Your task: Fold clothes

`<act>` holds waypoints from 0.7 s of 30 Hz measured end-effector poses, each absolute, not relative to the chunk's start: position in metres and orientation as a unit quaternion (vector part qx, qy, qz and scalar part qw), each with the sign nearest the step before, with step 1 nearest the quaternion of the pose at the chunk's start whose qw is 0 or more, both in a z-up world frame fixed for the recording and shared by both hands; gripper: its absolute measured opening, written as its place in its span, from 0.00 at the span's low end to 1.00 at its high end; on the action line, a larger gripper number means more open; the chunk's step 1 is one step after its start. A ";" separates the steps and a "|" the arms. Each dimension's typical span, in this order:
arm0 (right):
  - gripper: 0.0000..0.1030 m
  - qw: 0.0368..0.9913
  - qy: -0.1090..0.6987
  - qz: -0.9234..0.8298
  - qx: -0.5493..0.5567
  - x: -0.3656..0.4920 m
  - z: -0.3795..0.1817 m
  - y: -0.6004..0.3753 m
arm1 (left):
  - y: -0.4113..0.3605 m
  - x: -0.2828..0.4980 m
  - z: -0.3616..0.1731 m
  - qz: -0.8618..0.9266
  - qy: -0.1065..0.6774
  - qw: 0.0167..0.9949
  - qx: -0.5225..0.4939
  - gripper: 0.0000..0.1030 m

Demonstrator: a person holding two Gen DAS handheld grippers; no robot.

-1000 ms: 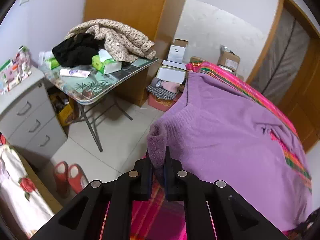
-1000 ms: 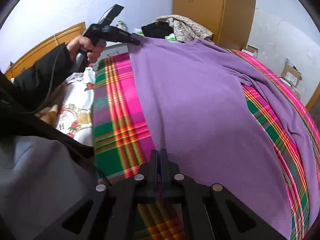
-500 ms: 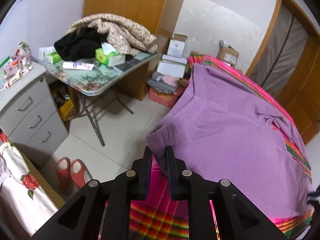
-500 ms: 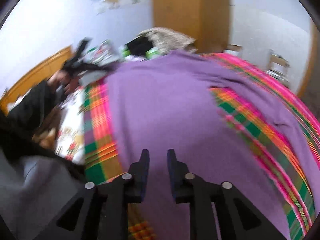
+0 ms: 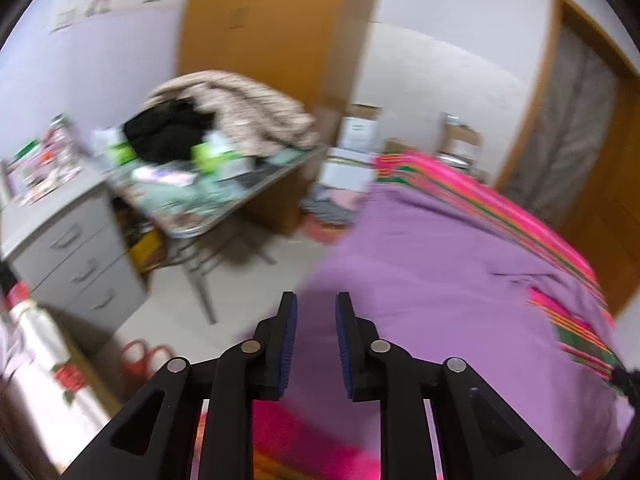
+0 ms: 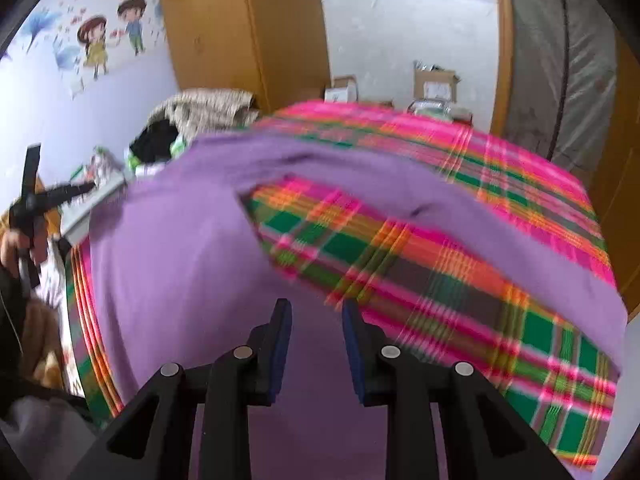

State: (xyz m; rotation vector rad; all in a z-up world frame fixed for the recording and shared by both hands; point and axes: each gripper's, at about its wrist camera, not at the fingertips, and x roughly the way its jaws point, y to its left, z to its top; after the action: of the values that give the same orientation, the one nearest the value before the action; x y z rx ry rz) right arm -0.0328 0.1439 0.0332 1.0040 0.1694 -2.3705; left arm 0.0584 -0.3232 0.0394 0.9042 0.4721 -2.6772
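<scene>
A purple sweater [image 5: 432, 280] lies spread flat on a pink, green and orange plaid bedspread [image 5: 500, 208]. In the right wrist view the sweater body [image 6: 176, 264] fills the left and a long sleeve [image 6: 500, 232] runs across the plaid to the right. My left gripper [image 5: 316, 312] hovers open above the sweater's near corner, nothing between its blue pads. My right gripper [image 6: 316, 316] is open too, over the sweater near the armpit. The left gripper tool [image 6: 44, 200] shows small at the far left of the right wrist view, held by a hand.
Left of the bed stands a folding table [image 5: 224, 192] piled with clothes [image 5: 224, 108], then a grey drawer unit [image 5: 72, 256]. Red slippers [image 5: 140, 356] lie on the tiled floor. Cardboard boxes [image 5: 356, 140] sit by the wooden wardrobe [image 5: 260, 24]; a door [image 5: 580, 140] is on the right.
Both grippers were shut on the sweater's edge a second ago; both have opened and let it go, and lifted. The sweater now lies flat. Both views are blurred by motion.
</scene>
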 end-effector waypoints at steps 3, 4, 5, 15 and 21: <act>0.26 0.279 0.045 -0.899 0.335 -0.040 0.056 0.152 | -0.283 0.034 0.047 -0.935 0.150 0.073 0.313 0.25; 0.27 0.280 0.037 -0.904 0.322 -0.044 0.063 0.156 | -0.269 0.026 0.049 -0.937 0.144 0.053 0.315 0.26; 0.30 0.282 0.036 -0.901 0.327 -0.050 0.065 0.156 | -0.255 0.017 0.051 -0.938 0.138 0.034 0.317 0.27; 0.32 0.240 0.060 -0.884 0.396 -0.112 0.041 0.158 | -0.151 -0.043 0.027 -0.919 0.098 -0.079 0.373 0.27; 0.32 0.210 0.046 -0.883 0.417 -0.126 0.025 0.177 | -0.125 -0.075 0.022 -0.914 0.063 -0.085 0.391 0.28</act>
State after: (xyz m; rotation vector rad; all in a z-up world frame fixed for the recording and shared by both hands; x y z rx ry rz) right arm -0.1260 0.1772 0.0246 1.1585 0.1287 -2.4558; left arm -0.0747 -0.1245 0.0217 1.2993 0.2091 -3.0389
